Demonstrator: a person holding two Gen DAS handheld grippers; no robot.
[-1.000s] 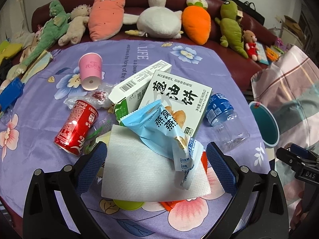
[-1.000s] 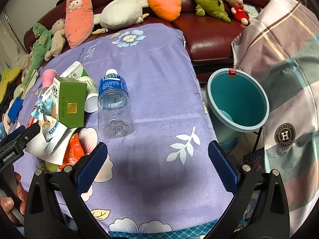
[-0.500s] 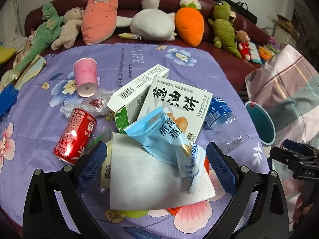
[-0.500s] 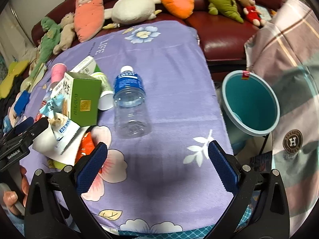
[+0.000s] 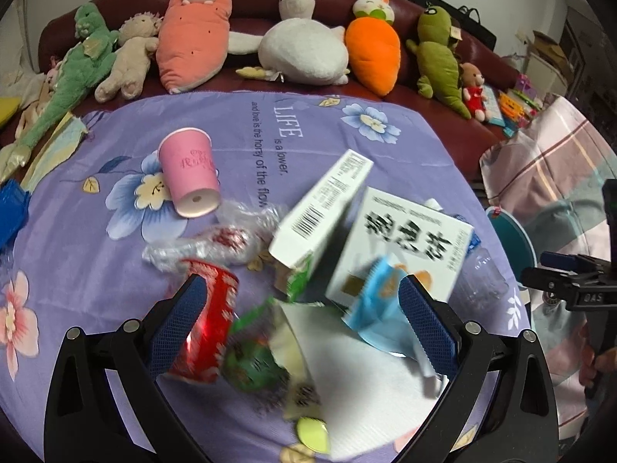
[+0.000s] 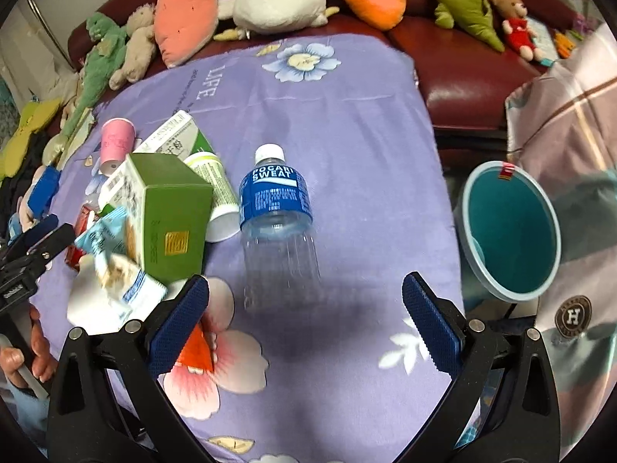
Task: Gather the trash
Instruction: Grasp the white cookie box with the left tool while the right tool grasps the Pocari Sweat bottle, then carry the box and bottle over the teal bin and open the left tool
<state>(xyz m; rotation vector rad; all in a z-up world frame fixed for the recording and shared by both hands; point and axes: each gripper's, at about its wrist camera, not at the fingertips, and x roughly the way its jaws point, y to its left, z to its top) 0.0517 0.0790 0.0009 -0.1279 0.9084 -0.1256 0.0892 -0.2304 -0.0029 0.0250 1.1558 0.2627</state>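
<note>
The right gripper is spread wide and holds nothing; directly above it in the centre of the right wrist frame lies the clear bottle, flat on the purple cloth, its long axis running straight up the frame with its base toward the jaws and its white cap away. This hand looks the nearer one for it, and the teal bin waits at right. The left gripper, equally wide and empty, hangs over the jumbled wrappers, red can and boxes, with the pink cup farther up the frame.
</note>
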